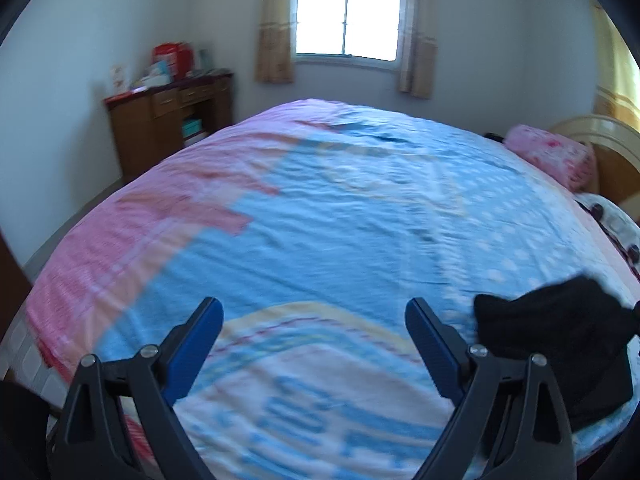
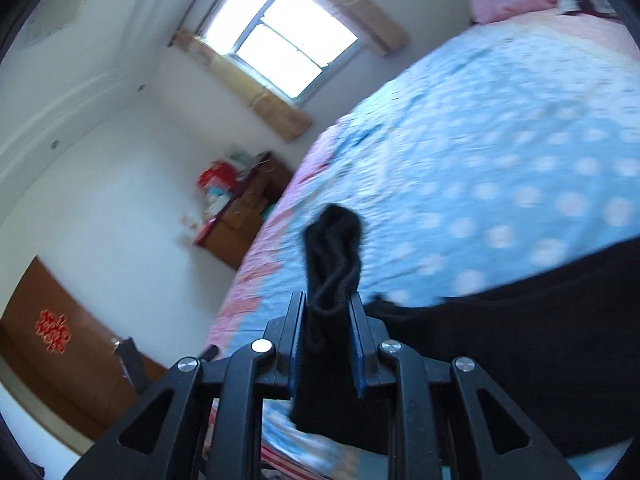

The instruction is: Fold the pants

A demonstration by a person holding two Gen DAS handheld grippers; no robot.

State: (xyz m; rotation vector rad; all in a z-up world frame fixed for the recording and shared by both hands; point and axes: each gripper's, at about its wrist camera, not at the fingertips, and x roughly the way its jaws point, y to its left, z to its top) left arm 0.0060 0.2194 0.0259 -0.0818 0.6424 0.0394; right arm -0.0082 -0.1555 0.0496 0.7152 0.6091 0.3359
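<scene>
Black pants (image 2: 332,248) bunched between the clenched right gripper (image 2: 326,304) fingers, rest lying on the bed (image 1: 320,220) at near right, left gripper (image 1: 314,308) fingers released, empty, wooden cabinet (image 1: 168,128) far left

You had a bed (image 1: 320,208) in front of you, covered by a quilt (image 1: 340,240) printed in light blue with white dots, pink blocks along its left side and a pale yellow band near you. A pink floral pillow (image 1: 552,152) lay at the head, against a pale wooden headboard (image 1: 600,132). Beyond the bed a bright window (image 1: 348,16) sat in the white wall, flanked by short beige curtains (image 1: 276,28). In the left corner stood a brown wooden table (image 1: 168,120) with drawers, carrying a red box (image 1: 172,56) and other blurred packages. A brown door (image 2: 60,344) bore a red paper decoration (image 2: 52,330).
</scene>
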